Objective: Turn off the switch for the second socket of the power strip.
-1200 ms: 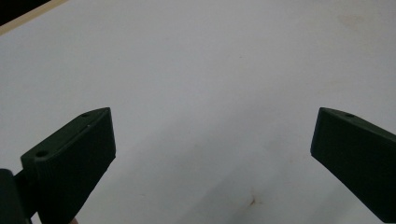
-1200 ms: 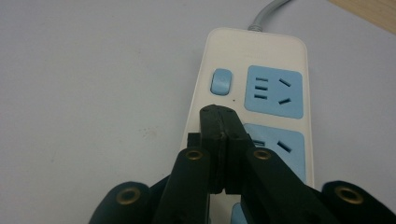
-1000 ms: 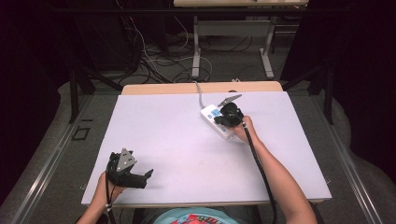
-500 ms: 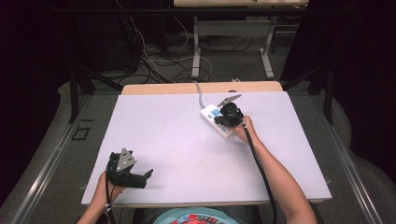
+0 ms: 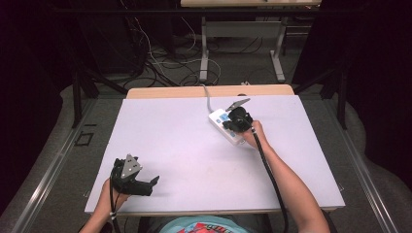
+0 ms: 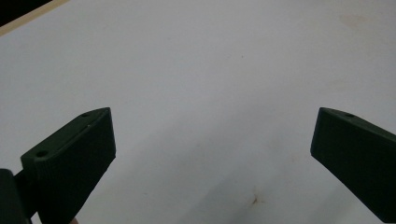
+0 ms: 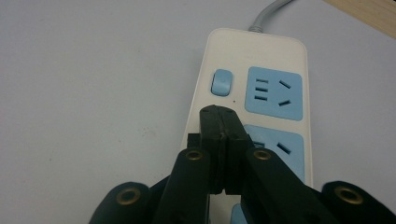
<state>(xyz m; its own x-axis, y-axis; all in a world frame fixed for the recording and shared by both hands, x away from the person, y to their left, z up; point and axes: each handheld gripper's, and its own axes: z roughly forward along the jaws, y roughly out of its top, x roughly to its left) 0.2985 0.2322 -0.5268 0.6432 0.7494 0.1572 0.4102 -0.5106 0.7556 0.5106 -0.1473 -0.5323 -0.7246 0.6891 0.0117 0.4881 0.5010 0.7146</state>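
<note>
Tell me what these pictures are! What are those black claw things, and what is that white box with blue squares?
A person sits at a table and holds a black pinching tool in each hand. No robot here, just hands.

One picture comes from a camera up high, looking down. There you see the left tool near the front edge and the right tool farther back.

The other two pictures come from little cameras riding on the tools, looking along their claws.

The left tool has its claws wide apart over bare table. It holds nothing.

The right tool has its claws pressed together, with nothing between them. Their tip is over a white power strip, the box you plug things into. The blue squares are sockets, and the small blue button just ahead of the tip is probably its switch. A grey cord runs off the back.
</note>
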